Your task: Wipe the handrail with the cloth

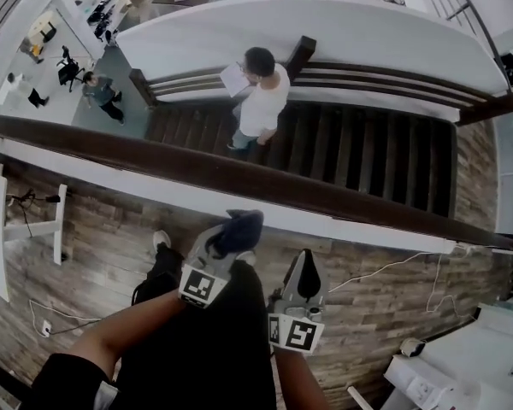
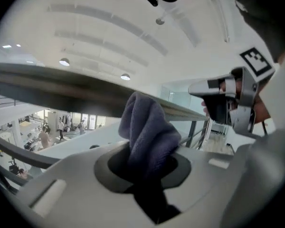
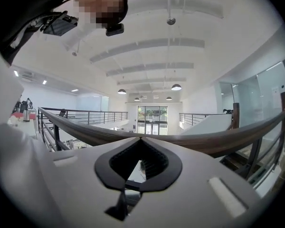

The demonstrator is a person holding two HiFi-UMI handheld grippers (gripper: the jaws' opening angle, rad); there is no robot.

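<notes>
Left gripper (image 1: 227, 244): jaws clamped on a bunched dark-blue cloth (image 1: 244, 226), which fills the gap between them and bulges out past the tips. Right gripper (image 1: 306, 263): jaws brought together at the tips, nothing between them (only the hollow of their pads shows in the right gripper view). Both grippers point forward at the handrail (image 1: 239, 173) from the landing side, the 2 lying side by side, near each other but apart.

The handrail is a dark wooden bar; its long axis runs left to right across the head view, dropping a little toward the right. The cloth's free end points at the rail's near edge and lies just beside it (contact cannot be told). Beyond the rail, stairs (image 1: 368, 156) descend, with 1 person (image 1: 261, 101) standing on them.
</notes>
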